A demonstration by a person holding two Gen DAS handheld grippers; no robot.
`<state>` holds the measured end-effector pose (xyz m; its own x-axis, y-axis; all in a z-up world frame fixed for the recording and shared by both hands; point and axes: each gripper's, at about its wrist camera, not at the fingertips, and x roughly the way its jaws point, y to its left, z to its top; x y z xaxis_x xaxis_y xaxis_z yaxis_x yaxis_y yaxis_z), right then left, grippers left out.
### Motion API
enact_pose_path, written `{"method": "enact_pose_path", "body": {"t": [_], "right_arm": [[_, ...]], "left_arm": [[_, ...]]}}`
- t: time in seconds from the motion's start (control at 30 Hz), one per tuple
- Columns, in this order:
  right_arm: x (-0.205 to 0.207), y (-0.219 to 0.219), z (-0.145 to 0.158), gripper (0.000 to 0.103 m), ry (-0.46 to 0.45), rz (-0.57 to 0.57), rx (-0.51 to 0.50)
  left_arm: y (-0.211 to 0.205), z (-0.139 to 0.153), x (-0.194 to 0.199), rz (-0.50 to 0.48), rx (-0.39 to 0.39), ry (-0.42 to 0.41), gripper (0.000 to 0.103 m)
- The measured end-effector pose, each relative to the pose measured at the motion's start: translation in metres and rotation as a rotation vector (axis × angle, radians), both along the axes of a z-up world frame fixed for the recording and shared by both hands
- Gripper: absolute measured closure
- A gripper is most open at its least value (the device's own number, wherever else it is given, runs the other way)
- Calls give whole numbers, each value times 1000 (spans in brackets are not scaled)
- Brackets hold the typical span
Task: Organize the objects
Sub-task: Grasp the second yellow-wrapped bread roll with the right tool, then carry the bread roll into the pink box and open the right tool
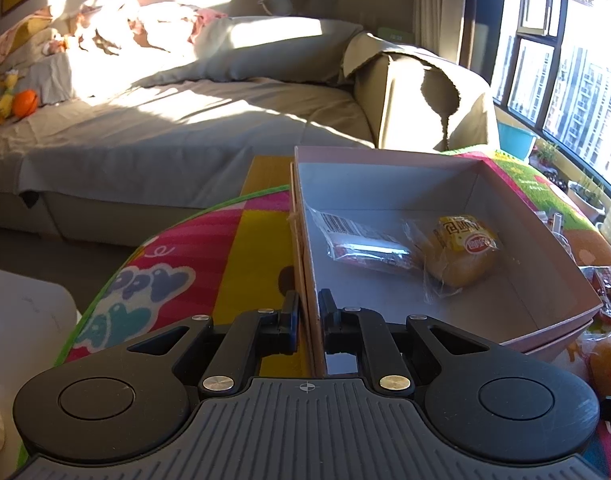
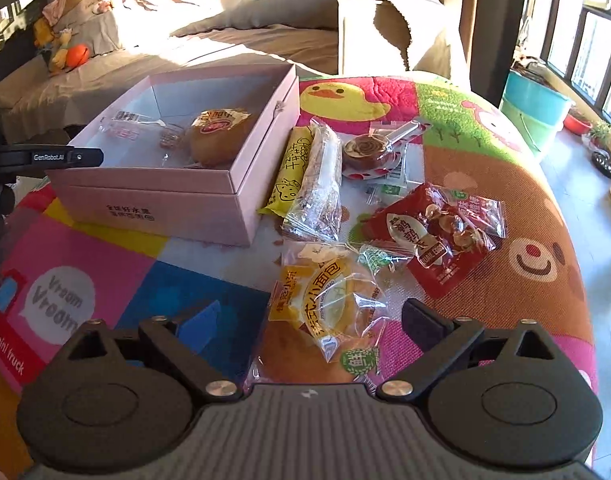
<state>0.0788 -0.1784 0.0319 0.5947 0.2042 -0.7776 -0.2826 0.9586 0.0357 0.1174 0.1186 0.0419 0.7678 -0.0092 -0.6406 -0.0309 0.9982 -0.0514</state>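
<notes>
A pink cardboard box (image 1: 385, 154) stands open on the colourful mat. My left gripper (image 1: 309, 316) is shut on the box's near left wall, one finger inside and one outside. In the box lie a wrapped bun (image 1: 461, 252) and a clear flat packet (image 1: 365, 244). In the right wrist view, my right gripper (image 2: 311, 320) hangs open over a yellow-labelled bread packet (image 2: 329, 304), which lies between its fingers without the pads pressing on it. The box (image 2: 177, 196) stands to the left beyond it, with the left gripper (image 2: 49, 157) at its left side.
Right of the box lie a yellow stick packet (image 2: 291, 168), a long clear packet (image 2: 319, 188), a round brown pastry (image 2: 365, 152) and a red snack bag (image 2: 437, 232). The mat (image 2: 505, 184) curves down at its right edge. Behind are a sofa (image 1: 185, 120) and a blue bucket (image 2: 537, 104).
</notes>
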Motion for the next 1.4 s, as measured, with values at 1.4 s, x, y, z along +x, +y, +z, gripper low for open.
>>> {"method": "enact_pose_path", "body": {"t": [1.4], "right_arm": [[62,81,85,30,-109,96,272]], "left_arm": [[5,-2,-2,-16,-37,-5,89]]}}
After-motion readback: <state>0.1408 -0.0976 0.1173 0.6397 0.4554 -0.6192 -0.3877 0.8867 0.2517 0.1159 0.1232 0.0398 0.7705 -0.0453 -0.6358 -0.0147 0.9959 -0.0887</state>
